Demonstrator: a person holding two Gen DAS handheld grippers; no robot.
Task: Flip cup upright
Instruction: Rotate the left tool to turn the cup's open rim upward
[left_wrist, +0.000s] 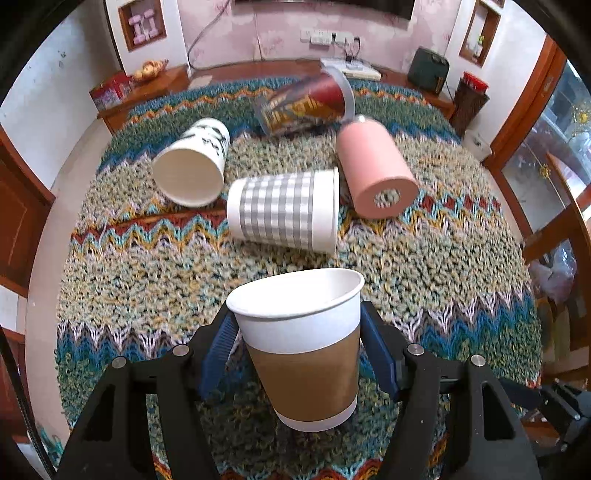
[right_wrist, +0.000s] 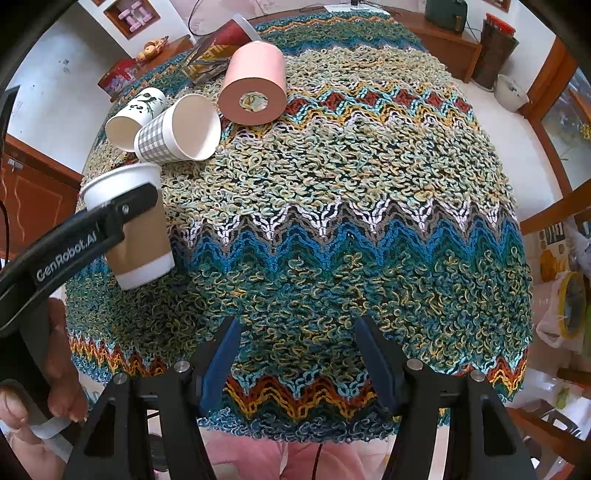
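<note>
A white paper cup with a brown sleeve stands upright, mouth up, between the fingers of my left gripper. The jaws are close on both sides of it and seem to hold it just above or on the cloth. In the right wrist view the same cup is at the left with the left gripper's finger across it. My right gripper is open and empty over the near edge of the table.
A knitted zigzag cloth covers the table. Several cups lie on their sides farther back: a grey checked one, a white one with black print, a pink one, a red patterned one.
</note>
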